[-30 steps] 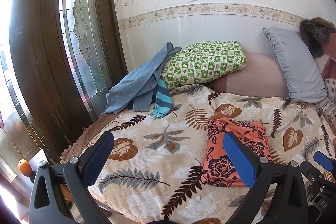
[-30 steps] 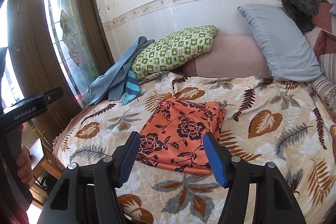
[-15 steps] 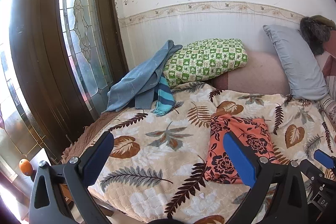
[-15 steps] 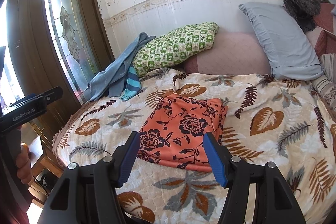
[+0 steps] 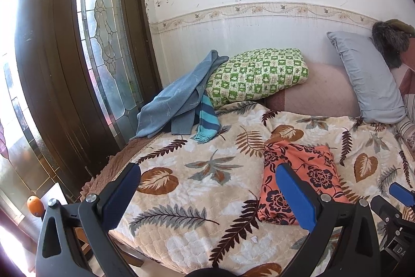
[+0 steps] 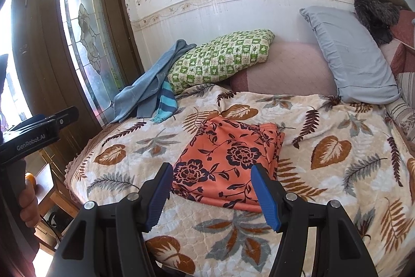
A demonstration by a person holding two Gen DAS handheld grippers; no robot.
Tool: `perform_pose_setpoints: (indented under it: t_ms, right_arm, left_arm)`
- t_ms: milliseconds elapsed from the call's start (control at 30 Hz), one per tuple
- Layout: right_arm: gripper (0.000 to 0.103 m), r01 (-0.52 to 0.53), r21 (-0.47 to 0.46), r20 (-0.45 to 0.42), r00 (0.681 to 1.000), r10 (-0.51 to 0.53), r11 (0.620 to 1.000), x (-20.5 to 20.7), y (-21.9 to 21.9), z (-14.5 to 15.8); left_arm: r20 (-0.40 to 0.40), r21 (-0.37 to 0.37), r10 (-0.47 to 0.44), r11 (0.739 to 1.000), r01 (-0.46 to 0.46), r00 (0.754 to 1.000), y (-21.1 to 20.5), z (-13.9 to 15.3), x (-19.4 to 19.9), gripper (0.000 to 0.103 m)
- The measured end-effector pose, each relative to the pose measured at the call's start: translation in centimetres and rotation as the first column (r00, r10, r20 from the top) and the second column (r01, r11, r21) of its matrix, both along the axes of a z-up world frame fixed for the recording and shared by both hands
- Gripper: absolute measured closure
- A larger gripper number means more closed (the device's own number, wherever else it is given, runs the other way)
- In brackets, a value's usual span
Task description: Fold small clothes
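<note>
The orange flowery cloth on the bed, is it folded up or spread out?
Folded. The orange flowery cloth lies as a neat rectangle, with stacked layer edges showing along its right side.

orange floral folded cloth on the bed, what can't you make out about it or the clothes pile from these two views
- Orange floral folded cloth: underside and layer count hidden by its own top layer; in the left wrist view a blue finger covers its near edge.
- Blue knit garment and striped teal sleeve: type unclear, bunched together, partly behind the green checked pillow.
- Left gripper and right gripper: open, holding nothing.

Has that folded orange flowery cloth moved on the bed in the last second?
No. The orange cloth still lies beside the same brown leaf on the blanket.
</note>
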State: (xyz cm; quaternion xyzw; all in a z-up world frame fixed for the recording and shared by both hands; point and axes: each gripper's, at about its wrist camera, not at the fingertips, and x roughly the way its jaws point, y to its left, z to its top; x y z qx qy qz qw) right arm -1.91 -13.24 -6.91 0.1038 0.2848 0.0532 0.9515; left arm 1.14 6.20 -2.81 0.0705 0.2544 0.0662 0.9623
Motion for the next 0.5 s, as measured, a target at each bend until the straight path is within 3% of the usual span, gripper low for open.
perform_pose_setpoints:
  t_ms: [500]
  right_arm:
    - [0.038, -0.017, -0.045, 0.055, 0.998, 0.020, 0.999, -2.7, 2.3, 2.5]
  left_arm:
    - [0.054, -0.003, 0.004, 1.000, -0.004, 0.999, 1.2, 1.9, -3.3, 0.000]
